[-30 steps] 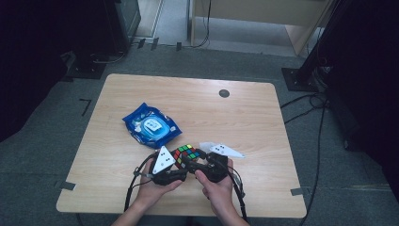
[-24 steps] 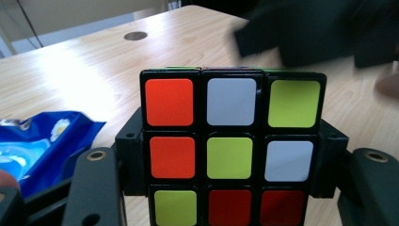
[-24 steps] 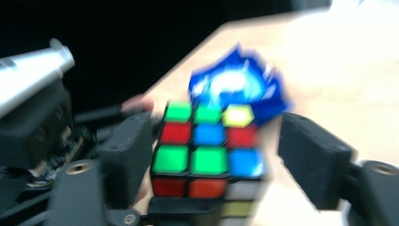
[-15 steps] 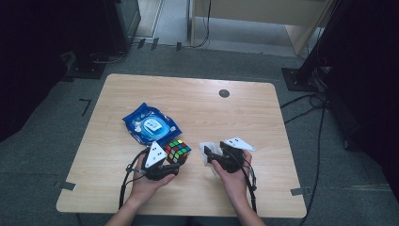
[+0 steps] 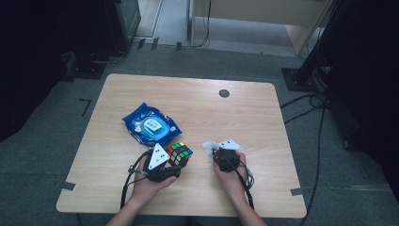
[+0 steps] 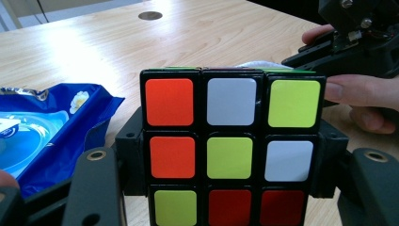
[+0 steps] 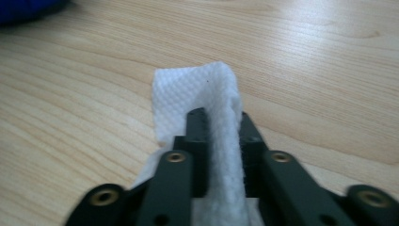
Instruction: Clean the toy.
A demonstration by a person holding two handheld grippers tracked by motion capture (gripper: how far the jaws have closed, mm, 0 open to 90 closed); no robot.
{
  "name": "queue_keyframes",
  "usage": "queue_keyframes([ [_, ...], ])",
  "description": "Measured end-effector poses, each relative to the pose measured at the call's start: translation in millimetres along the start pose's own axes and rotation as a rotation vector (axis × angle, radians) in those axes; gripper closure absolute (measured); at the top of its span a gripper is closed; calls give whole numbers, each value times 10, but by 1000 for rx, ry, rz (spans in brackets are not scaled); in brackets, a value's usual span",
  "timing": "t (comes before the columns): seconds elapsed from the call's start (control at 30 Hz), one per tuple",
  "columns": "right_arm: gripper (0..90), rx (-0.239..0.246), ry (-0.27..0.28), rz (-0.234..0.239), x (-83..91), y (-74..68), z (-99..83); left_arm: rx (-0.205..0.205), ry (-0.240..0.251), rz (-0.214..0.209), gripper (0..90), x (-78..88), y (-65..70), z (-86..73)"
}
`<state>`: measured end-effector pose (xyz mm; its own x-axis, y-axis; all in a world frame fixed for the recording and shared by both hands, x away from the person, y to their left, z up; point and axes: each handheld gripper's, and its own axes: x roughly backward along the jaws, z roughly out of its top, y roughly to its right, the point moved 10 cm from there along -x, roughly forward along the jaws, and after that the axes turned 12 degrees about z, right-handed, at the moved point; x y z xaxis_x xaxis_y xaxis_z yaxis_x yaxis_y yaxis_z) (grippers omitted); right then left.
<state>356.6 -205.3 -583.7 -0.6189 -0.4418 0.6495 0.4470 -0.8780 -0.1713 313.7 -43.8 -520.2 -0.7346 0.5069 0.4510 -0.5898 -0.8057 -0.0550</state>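
A Rubik's cube [image 5: 180,154] sits low over the table's front, and my left gripper [image 5: 175,160] is shut on it. In the left gripper view the cube [image 6: 230,150] shows orange, white, yellow-green and red tiles between the two jaws. To its right, my right gripper [image 5: 214,151] rests near the tabletop, shut on a white wipe [image 5: 208,146]. Its jaws have just been closing, and the folded wipe [image 7: 197,94] is pinched between them and sticks out ahead onto the wood. The right gripper [image 6: 357,37] and its hand also show beyond the cube.
A blue packet of wipes [image 5: 150,126] lies on the wooden table [image 5: 263,122] behind and left of the cube. A round dark grommet [image 5: 224,93] sits near the far edge. Cables run on the floor to the right.
The right hand has drawn away from the cube to the right and sunk toward the table with the wipe. The left hand and cube have stayed about where they were.
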Motion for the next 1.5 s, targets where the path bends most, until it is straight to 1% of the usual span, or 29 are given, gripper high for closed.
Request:
queue_keyframes([
  [0.03, 851, 3, 5, 3, 11, -1, 4, -1, 0, -1, 341, 0, -1, -2],
  [0.07, 864, -2, 27, 24, 39, -23, 28, -1, -1, 0, 342, -1, -3, -4],
  [0.13, 874, 11, 101, 93, 147, -128, 144, 2, -2, -3, 341, -6, -3, -9],
  [0.17, 874, 26, 129, 109, 200, -173, 196, 0, -4, -4, 341, -9, -1, -12],
  [0.27, 874, 69, 247, 188, 463, -422, 420, -9, -8, -6, 341, -19, 27, -24],
  [0.3, 874, 77, 291, 234, 574, -552, 498, -10, -7, -9, 341, -22, 42, -25],
  [0.33, 874, 89, 313, 262, 634, -633, 538, -15, -8, -10, 341, -24, 53, -28],
  [0.37, 874, 99, 328, 294, 688, -721, 567, -22, -8, -16, 341, -27, 79, -31],
  [0.4, 873, 121, 347, 353, 760, -883, 601, -24, -9, -21, 341, -28, 101, -33],
  [0.43, 873, 142, 357, 380, 793, -973, 615, -30, -7, -26, 341, -28, 134, -31],
  [0.47, 871, 170, 362, 411, 827, -1111, 619, -33, -4, -32, 341, -25, 158, -27],
  [0.53, 865, 200, 349, 435, 828, -1270, 603, -46, 4, -42, 341, -8, 206, -10],
  [0.6, 860, 216, 338, 434, 789, -1315, 589, -51, 16, -40, 341, 14, 235, 17],
  [0.63, 857, 208, 332, 437, 765, -1310, 578, -48, 21, -38, 342, 21, 239, 27],
  [0.7, 855, 166, 336, 450, 736, -1261, 566, -50, 21, -44, 341, 27, 237, 27],
  [0.77, 857, 136, 326, 442, 703, -1179, 550, -35, 25, -64, 342, 37, 241, 33],
  [0.83, 858, 111, 330, 423, 669, -1082, 537, -45, 35, -57, 342, 48, 228, 48],
  [0.87, 857, 113, 329, 406, 643, -1021, 528, -45, 40, -57, 342, 59, 226, 59],
  [0.9, 859, 123, 323, 369, 596, -928, 510, -45, 42, -56, 343, 65, 220, 65],
  [0.93, 858, 118, 309, 350, 563, -868, 486, -36, 52, -61, 343, 77, 219, 79],
  [0.97, 857, 100, 279, 338, 518, -811, 447, -19, 69, -74, 343, 106, 208, 115],
  [1.0, 858, 70, 231, 321, 435, -720, 371, -13, 74, -74, 343, 117, 200, 134],
  [1.07, 861, 25, 218, 298, 377, -593, 304, -23, 62, -60, 343, 116, 165, 141],
  [1.13, 862, 4, 235, 303, 417, -571, 335, -26, 49, -50, 343, 94, 137, 104],
  [1.17, 862, 6, 250, 309, 456, -581, 370, -24, 35, -46, 343, 68, 129, 70],
  [1.23, 861, 22, 298, 348, 617, -703, 495, -29, 21, -41, 343, 35, 130, 32],
  [1.37, 857, 108, 366, 432, 862, -1050, 644, -51, 22, -56, 343, 28, 228, 29],
  [1.4, 854, 145, 381, 453, 914, -1180, 666, -61, 22, -59, 343, 33, 246, 29],
  [1.5, 850, 194, 379, 457, 931, -1334, 650, -71, 36, -72, 343, 58, 325, 53],
])
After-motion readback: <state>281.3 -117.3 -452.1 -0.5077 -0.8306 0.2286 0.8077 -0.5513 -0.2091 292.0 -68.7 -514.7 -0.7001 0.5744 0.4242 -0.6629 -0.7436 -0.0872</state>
